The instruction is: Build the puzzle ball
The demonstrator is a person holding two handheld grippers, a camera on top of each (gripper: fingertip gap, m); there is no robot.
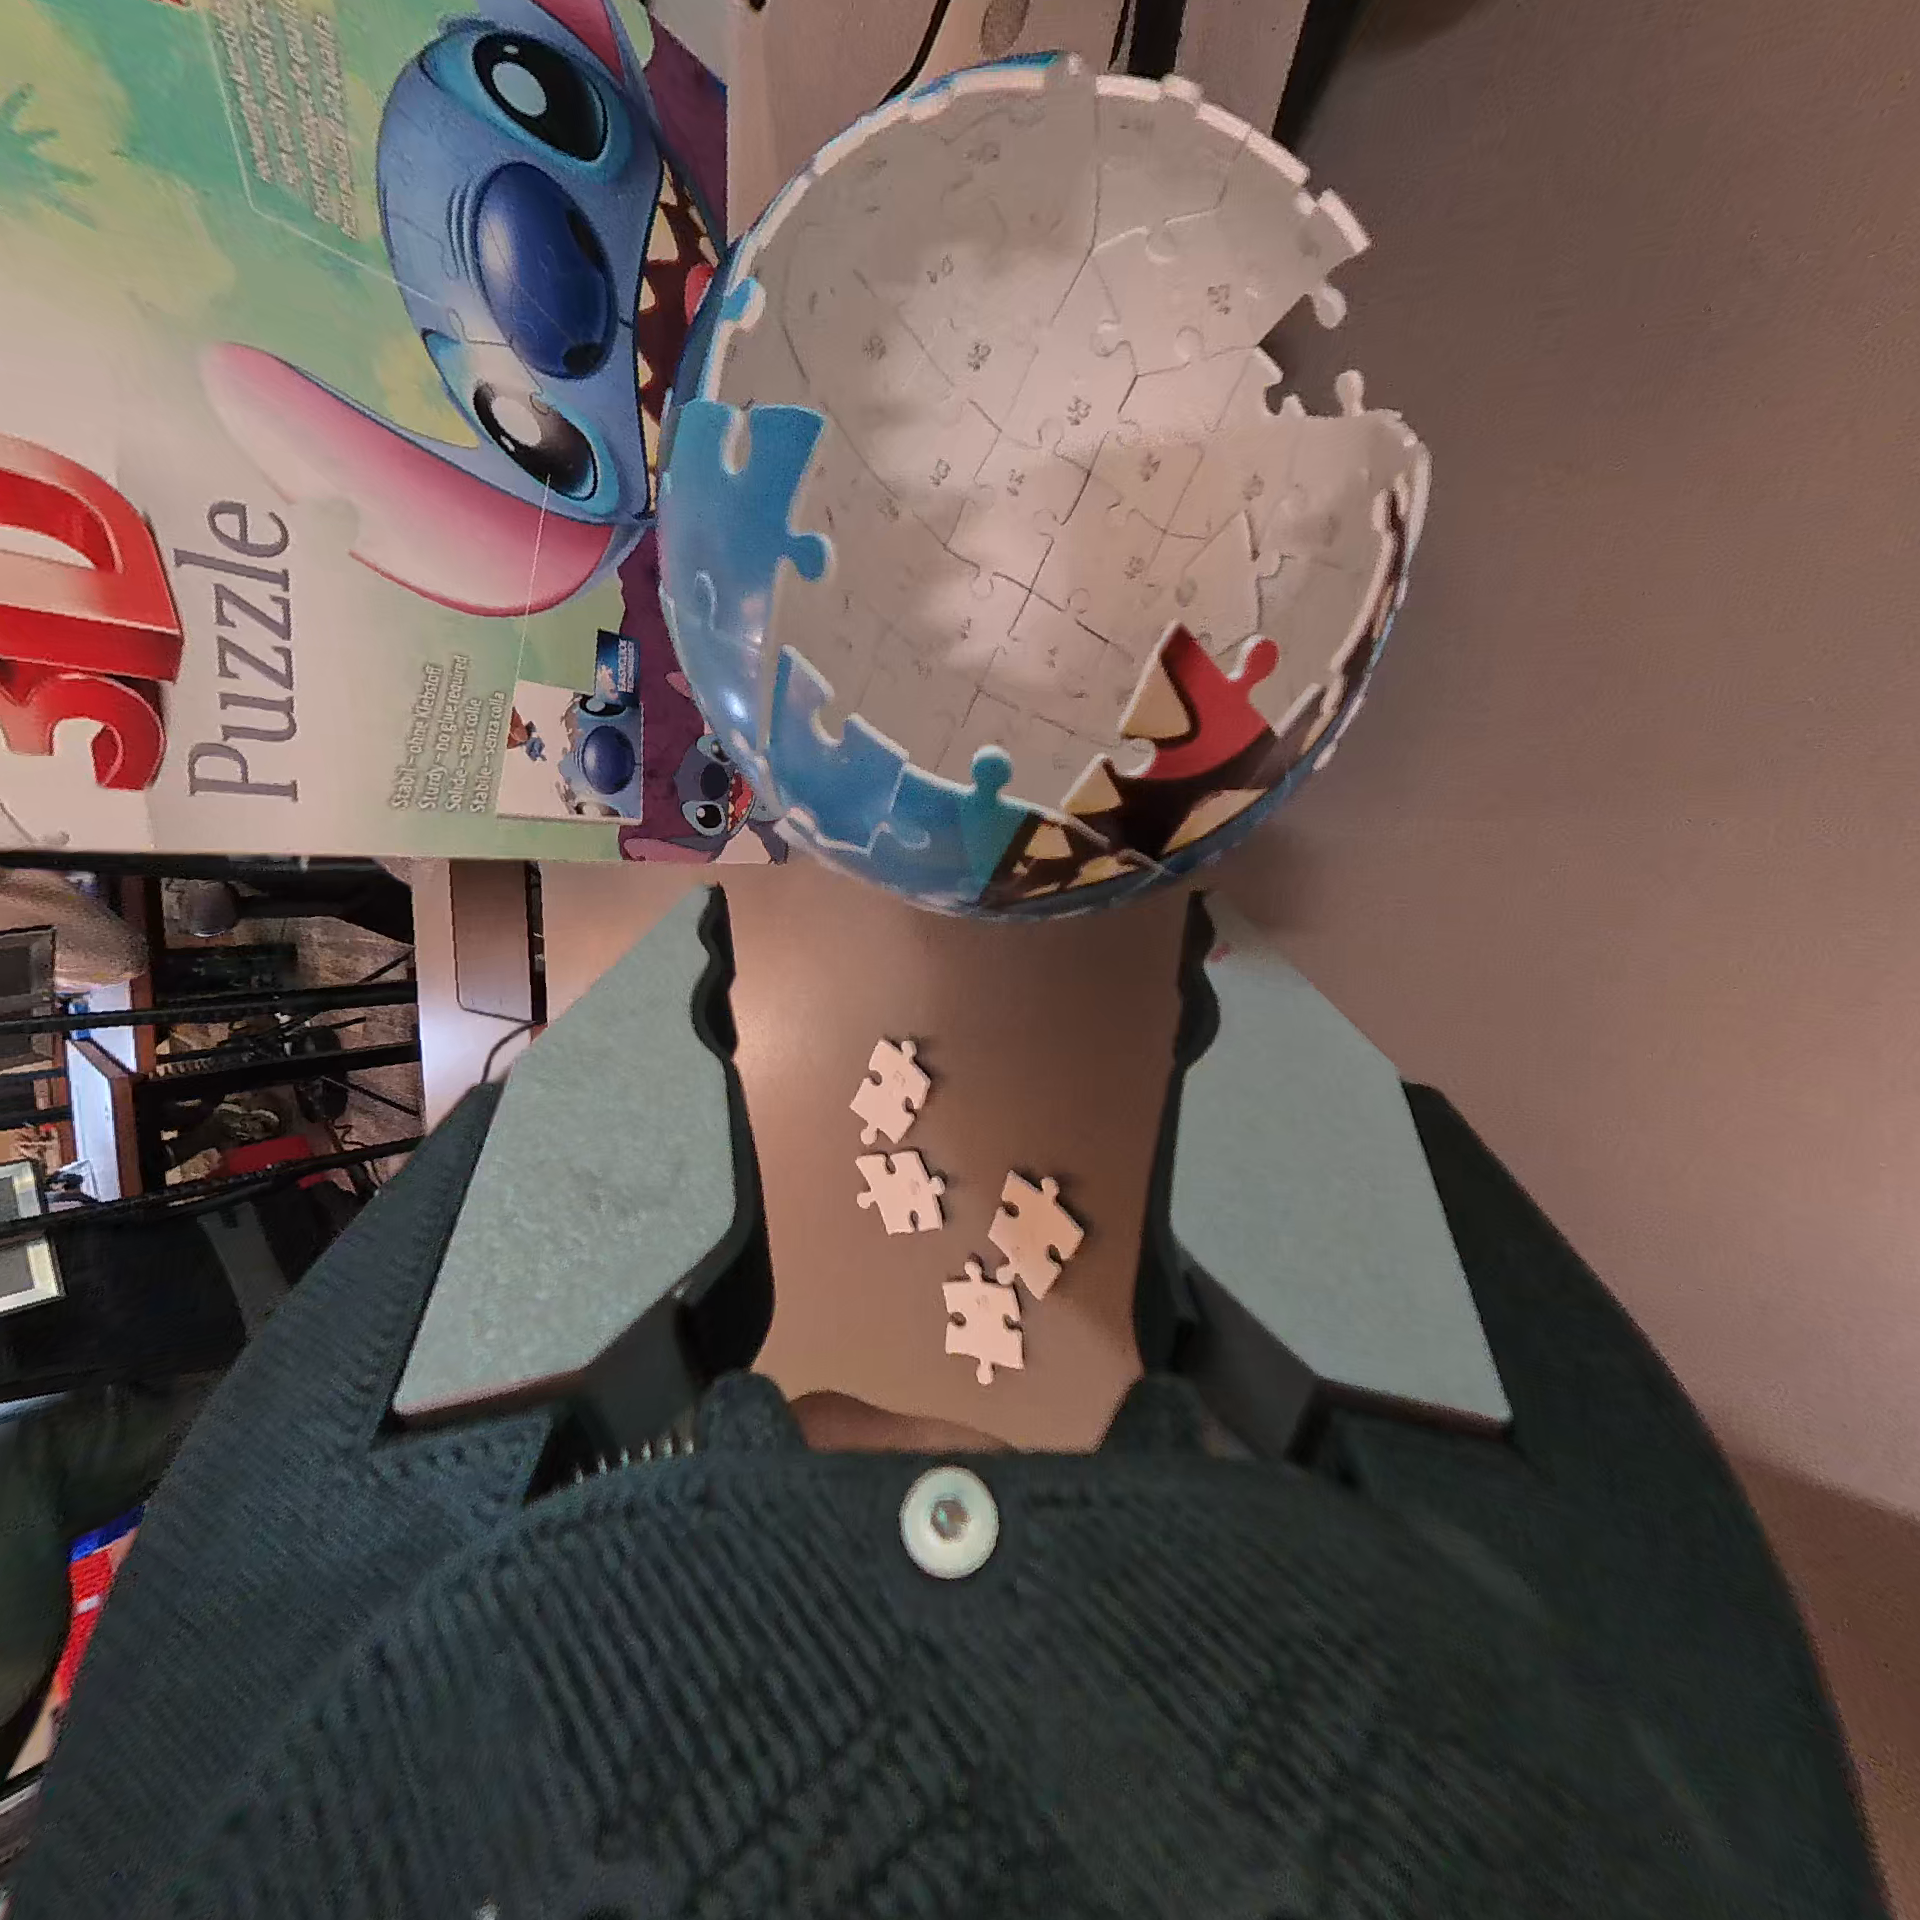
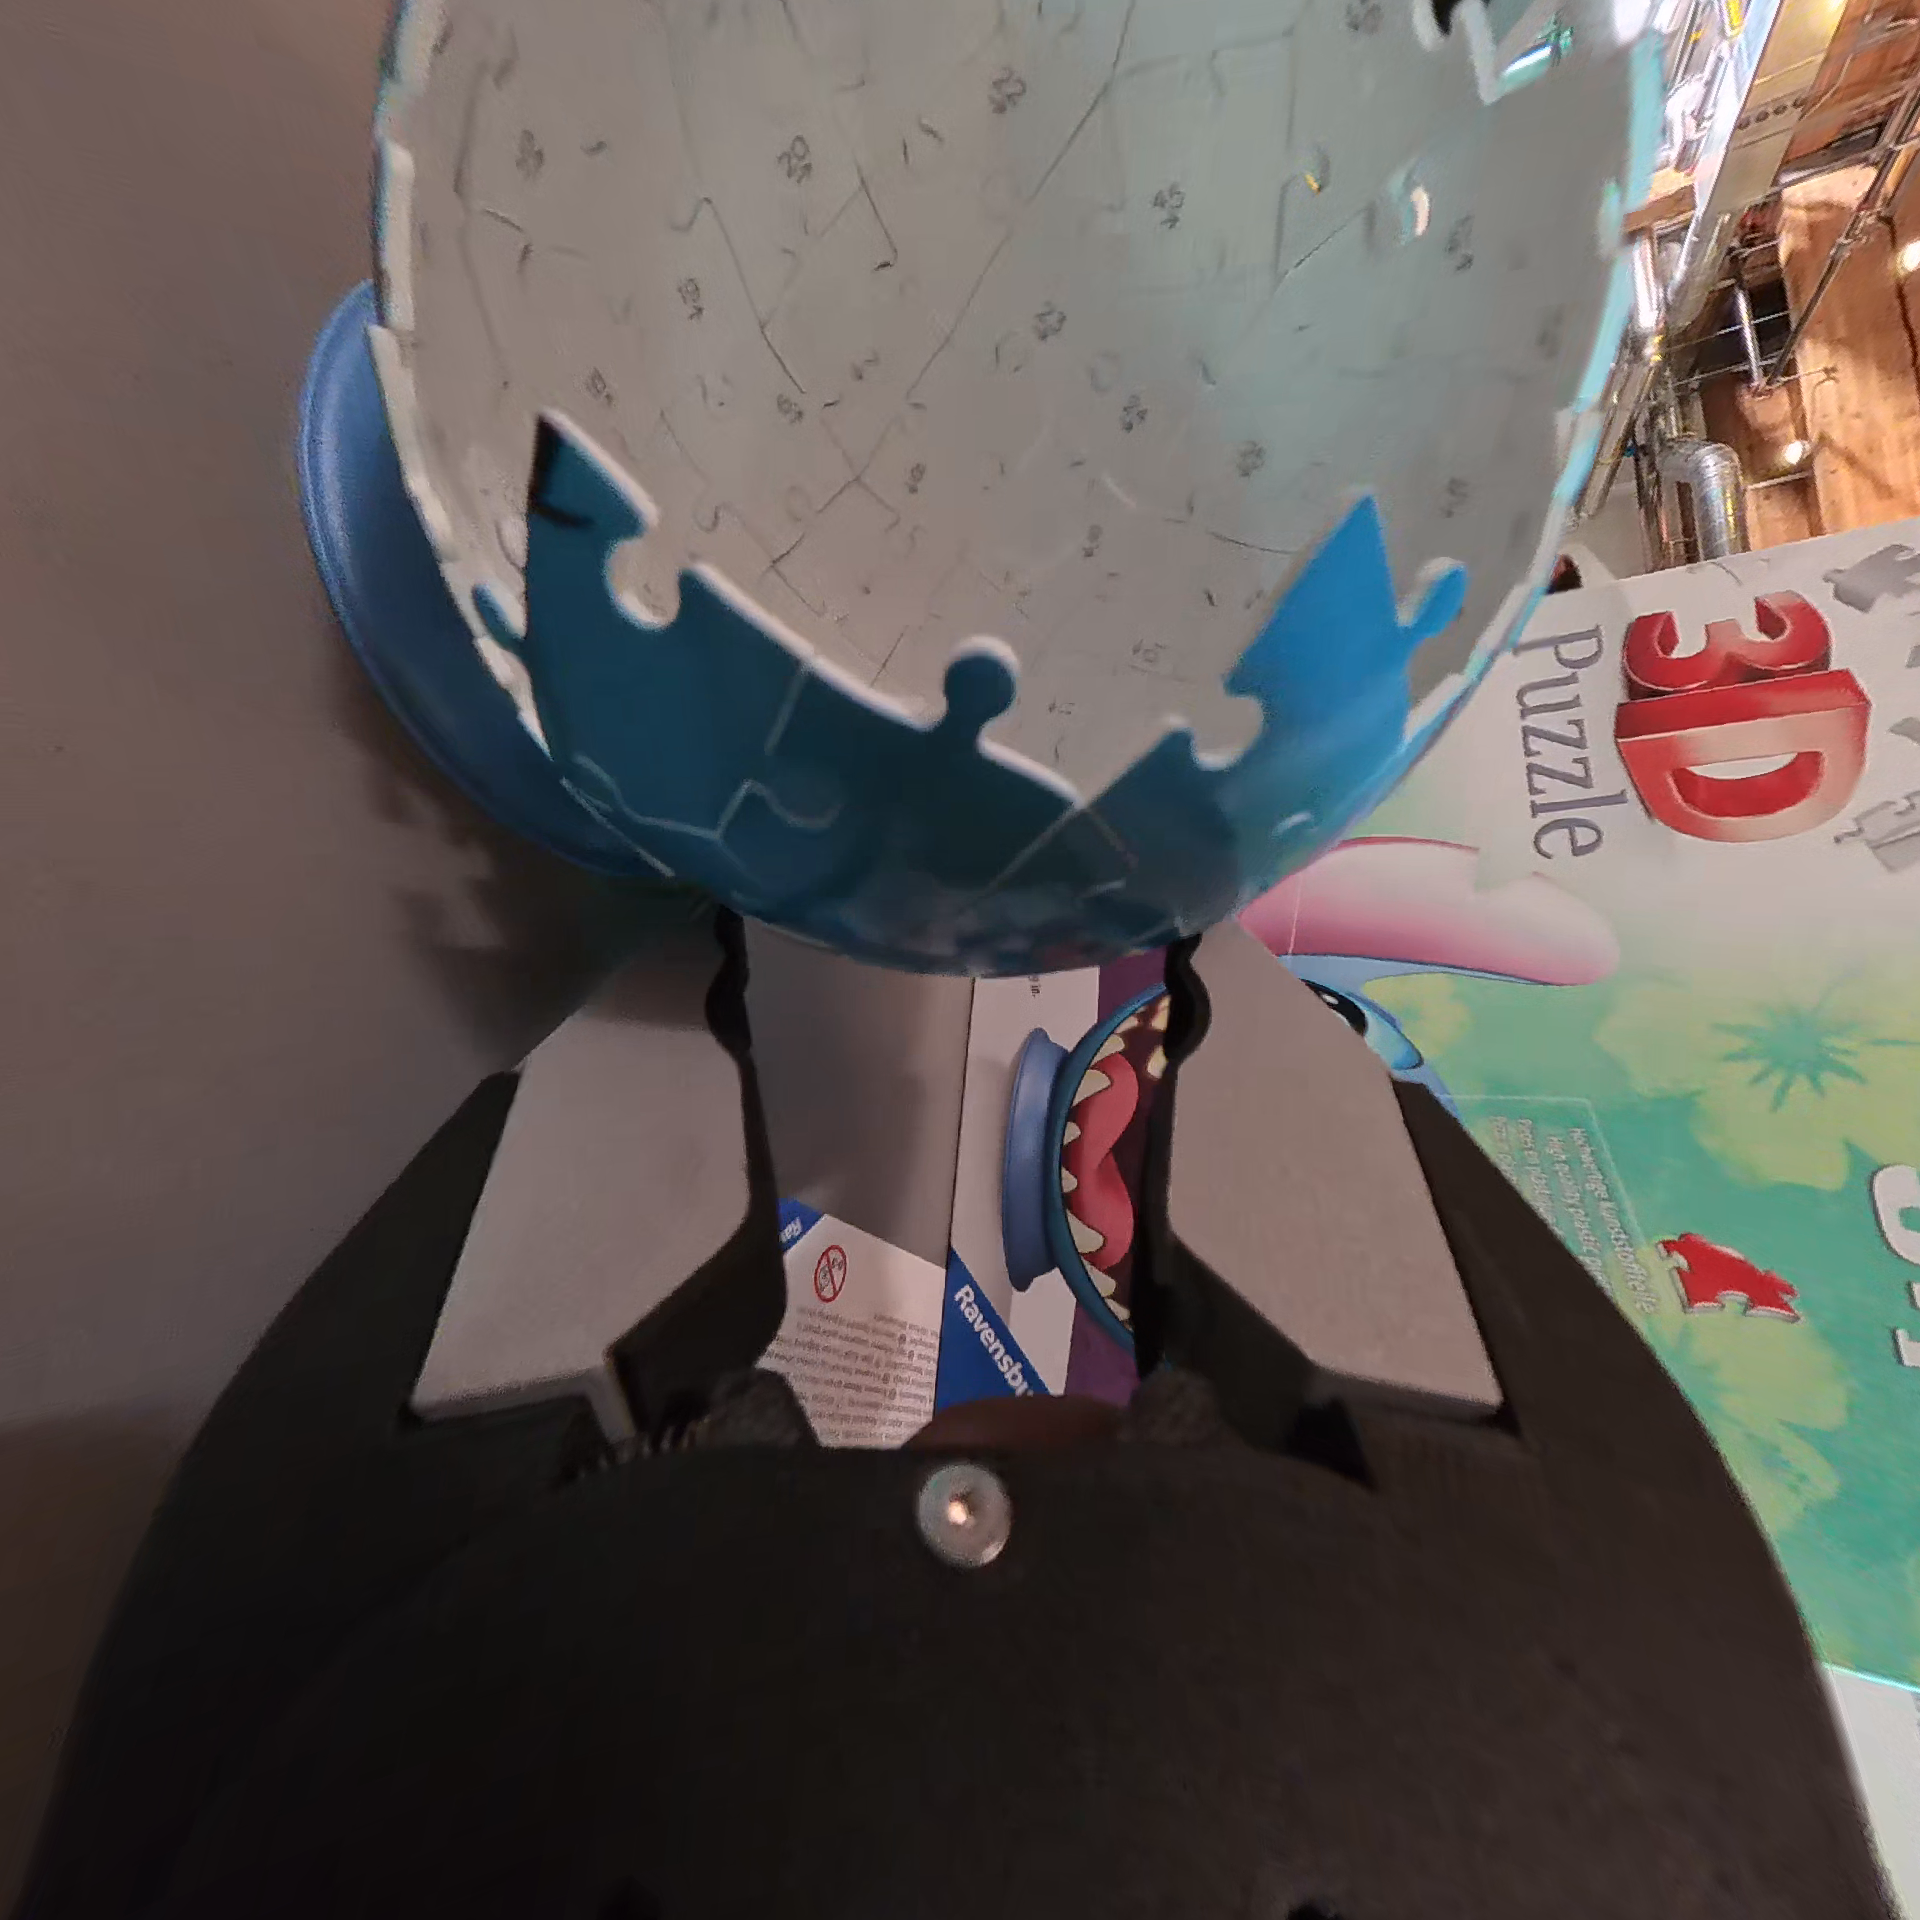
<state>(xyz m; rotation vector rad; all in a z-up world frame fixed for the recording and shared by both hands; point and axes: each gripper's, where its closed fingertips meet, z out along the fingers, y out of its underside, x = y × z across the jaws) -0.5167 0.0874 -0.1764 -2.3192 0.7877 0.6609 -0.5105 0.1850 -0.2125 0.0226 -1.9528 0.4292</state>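
Four loose pieces: white puzzle pieces [image 1: 961, 1210] lie face down on the brown table [image 1: 1610, 727], between the left gripper's fingers in the lower middle of the left wrist view, two of them touching.
Left gripper: the left gripper [image 1: 956, 935] is spread wide and holds nothing — its tips end just short of the ball's lower edge.
Puzzle ball: the half-built puzzle ball [image 1: 1039, 488] fills the upper middle of the left wrist view, an open shell with a white numbered inside and a blue, red and cream outside.
Rim: jagged all round, tabs and notches sticking out, with a deep gap at the right side.
Right gripper: the right gripper [image 2: 956, 956] is also spread, nothing between its fingers; the tips sit right under the ball [image 2: 935, 364], and contact cannot be told.
Stand: a blue ring stand [image 2: 353, 582] shows behind the ball at the left of the right wrist view.
Box: the puzzle box [image 1: 312, 416] fills the upper left, close against the ball.
Open room: bare table at the right of the left wrist view — crowded at the left.
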